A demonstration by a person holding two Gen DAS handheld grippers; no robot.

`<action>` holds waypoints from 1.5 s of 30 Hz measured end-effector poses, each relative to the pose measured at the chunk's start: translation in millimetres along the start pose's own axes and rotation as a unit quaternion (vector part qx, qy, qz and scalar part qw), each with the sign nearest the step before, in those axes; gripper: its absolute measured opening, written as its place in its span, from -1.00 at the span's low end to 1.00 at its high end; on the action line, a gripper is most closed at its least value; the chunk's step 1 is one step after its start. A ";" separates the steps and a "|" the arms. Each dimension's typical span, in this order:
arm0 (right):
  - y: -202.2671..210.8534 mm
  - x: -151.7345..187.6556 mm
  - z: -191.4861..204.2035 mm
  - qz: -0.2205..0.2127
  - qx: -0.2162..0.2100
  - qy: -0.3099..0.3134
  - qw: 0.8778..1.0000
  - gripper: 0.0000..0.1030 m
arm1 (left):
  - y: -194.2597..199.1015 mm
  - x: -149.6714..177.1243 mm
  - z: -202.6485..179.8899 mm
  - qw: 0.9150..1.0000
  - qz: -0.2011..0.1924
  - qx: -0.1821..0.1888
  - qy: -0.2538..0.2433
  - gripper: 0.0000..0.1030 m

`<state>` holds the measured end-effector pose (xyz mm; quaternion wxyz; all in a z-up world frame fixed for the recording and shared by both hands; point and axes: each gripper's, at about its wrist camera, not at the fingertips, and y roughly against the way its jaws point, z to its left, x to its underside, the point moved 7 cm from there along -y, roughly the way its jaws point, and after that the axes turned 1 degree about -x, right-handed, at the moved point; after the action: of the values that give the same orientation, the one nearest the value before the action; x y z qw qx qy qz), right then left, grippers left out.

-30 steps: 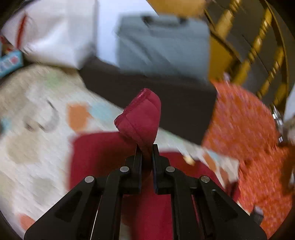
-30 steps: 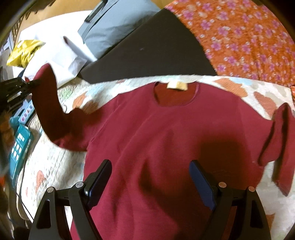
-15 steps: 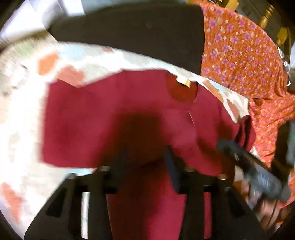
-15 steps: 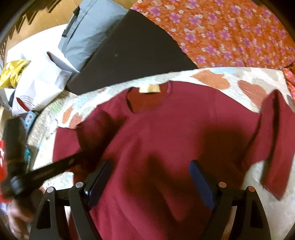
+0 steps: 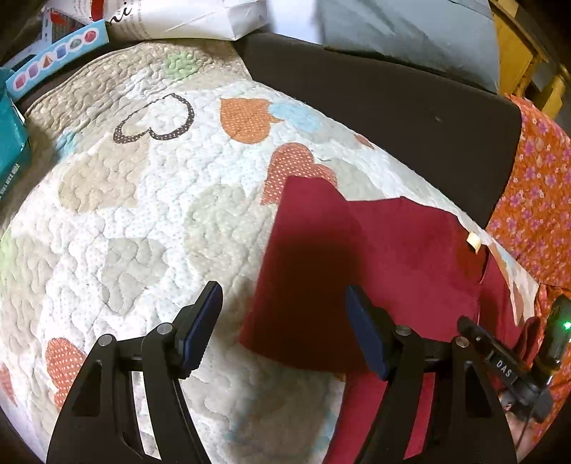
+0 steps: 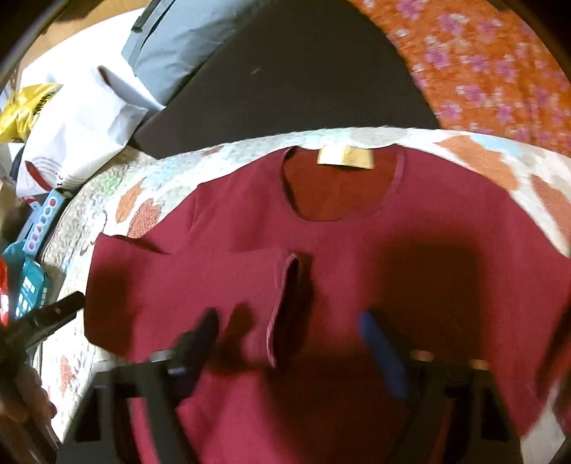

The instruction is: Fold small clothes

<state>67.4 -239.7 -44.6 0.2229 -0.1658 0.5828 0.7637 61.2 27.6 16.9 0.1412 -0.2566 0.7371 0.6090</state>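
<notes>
A dark red shirt (image 6: 357,232) lies flat on the quilt (image 6: 499,153), its tan neck label (image 6: 344,157) at the far side. One sleeve is folded across the chest, with its cuff (image 6: 285,303) near the middle. My right gripper (image 6: 289,342) hovers low over that cuff; it is blurred and its jaws are closing, still apart, with no cloth pinched. My left gripper (image 5: 282,321) is over the shirt's (image 5: 374,267) folded left edge, its jaws opening and holding nothing. The left gripper (image 6: 53,314) also shows at the left edge of the right wrist view.
The heart-patterned quilt (image 5: 142,214) lies on a black surface (image 5: 392,100). Orange floral cloth (image 5: 535,178) is at the right. A white paper bag (image 5: 178,18), a grey case (image 5: 410,28) and teal boxes (image 5: 10,142) line the far and left sides.
My left gripper let go of the sleeve, which now lies folded over the chest, then opened and sank leftward. My right gripper moved in over the cuff and its jaws narrowed.
</notes>
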 end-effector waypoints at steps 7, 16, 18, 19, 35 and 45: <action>81.2 -48.9 6.3 -0.114 0.003 0.042 0.993 -0.90 | 8.3 -4.1 -8.6 1.000 -0.012 0.007 0.001 0.38; 111.7 -46.2 -109.2 -0.113 0.193 0.007 0.975 -0.90 | -5.9 6.7 -31.9 1.000 0.004 0.004 -0.028 0.38; 84.4 -31.1 -133.3 -0.074 0.169 -0.033 0.982 -0.90 | -7.9 10.5 -41.3 0.999 0.006 0.009 -0.039 0.38; 78.2 -27.2 -137.6 -0.067 0.152 -0.047 0.985 -0.90 | -7.7 12.2 -47.4 0.999 0.005 0.016 -0.045 0.38; 80.0 -24.4 -160.9 -0.078 0.165 -0.036 0.983 -0.87 | -52.8 43.3 -89.4 0.992 0.041 -0.004 -0.118 0.38; 134.2 20.0 -152.9 -0.051 0.063 -0.052 0.995 -0.16 | -21.6 42.6 -83.8 0.994 0.056 0.027 -0.094 0.38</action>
<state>-22.2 -413.8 14.0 0.3013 -0.1406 0.6086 0.7205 46.5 -65.3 -4.9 0.1824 -0.1532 0.7499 0.6172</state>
